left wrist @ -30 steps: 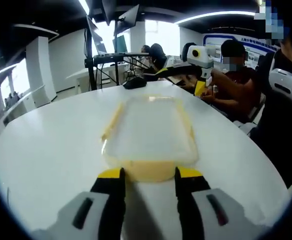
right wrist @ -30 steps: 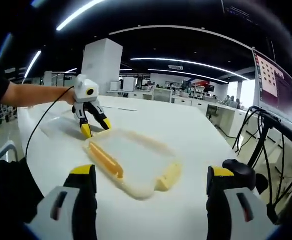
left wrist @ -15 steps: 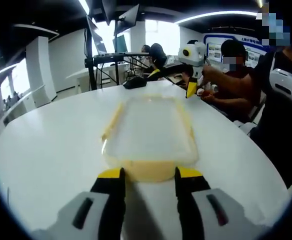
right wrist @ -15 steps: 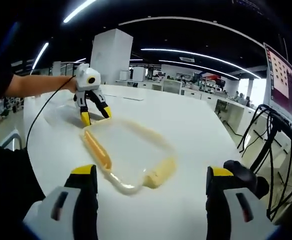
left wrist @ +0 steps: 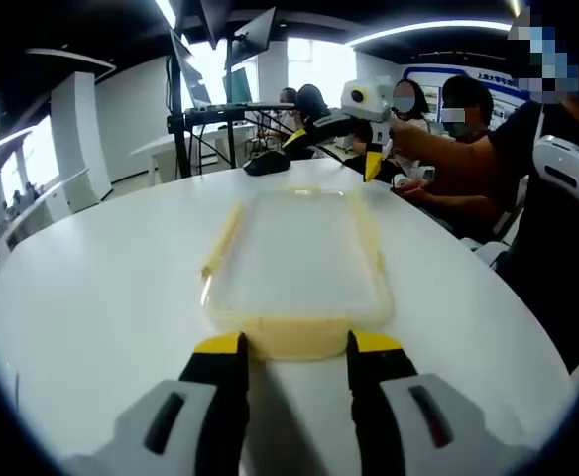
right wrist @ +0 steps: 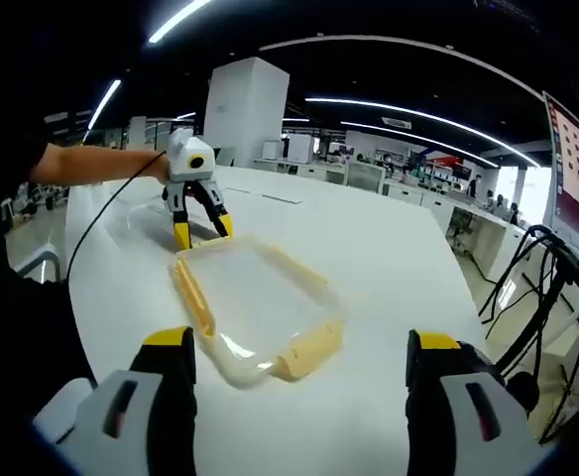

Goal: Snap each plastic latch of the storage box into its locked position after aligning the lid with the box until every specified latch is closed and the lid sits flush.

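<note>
A clear storage box with its lid on and yellow latches lies flat on the white table. My left gripper is open, its yellow tips either side of the box's near end latch. In the right gripper view the left gripper stands at the far end of the box, fingers spread. My right gripper is wide open and held above the table short of the box, with nothing between its fingers. It also appears as the right gripper, raised beyond the box's far end.
A black stand with screens and a black object sit at the table's far edge. People sit to the right. A black stand with cables rises at the right, and a person's arm holds the left gripper.
The right gripper has drifted left and farther along the box's far end in the left gripper view. The left gripper has stayed at the near latch. The box has not moved.
</note>
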Action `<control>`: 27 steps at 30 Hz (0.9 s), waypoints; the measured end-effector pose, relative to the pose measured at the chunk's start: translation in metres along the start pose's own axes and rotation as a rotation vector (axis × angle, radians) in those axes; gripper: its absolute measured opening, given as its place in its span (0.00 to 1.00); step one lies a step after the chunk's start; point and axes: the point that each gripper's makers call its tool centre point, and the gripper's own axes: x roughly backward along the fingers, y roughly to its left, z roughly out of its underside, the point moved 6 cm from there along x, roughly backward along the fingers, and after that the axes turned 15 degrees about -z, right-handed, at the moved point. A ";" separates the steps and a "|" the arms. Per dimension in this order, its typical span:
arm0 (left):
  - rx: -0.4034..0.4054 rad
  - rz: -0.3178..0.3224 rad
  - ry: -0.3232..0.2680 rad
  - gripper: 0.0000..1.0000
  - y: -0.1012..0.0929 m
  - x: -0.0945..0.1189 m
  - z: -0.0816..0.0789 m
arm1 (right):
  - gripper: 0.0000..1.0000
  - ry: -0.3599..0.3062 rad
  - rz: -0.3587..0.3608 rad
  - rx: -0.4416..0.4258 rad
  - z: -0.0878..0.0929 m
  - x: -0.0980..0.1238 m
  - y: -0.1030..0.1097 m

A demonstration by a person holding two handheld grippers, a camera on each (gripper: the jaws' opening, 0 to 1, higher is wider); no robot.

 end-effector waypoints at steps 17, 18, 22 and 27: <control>-0.001 0.005 0.004 0.38 -0.001 0.004 0.001 | 0.87 0.124 -0.147 0.073 0.001 0.002 -0.017; -0.002 0.004 0.005 0.38 -0.005 0.003 0.000 | 0.87 0.130 -0.154 0.075 0.002 0.002 -0.019; -0.002 0.005 0.005 0.38 -0.008 0.002 -0.001 | 0.87 0.134 -0.197 0.082 0.003 0.002 -0.023; 0.000 0.006 0.005 0.38 -0.001 0.003 0.001 | 0.86 0.119 -0.225 0.084 0.000 0.003 -0.032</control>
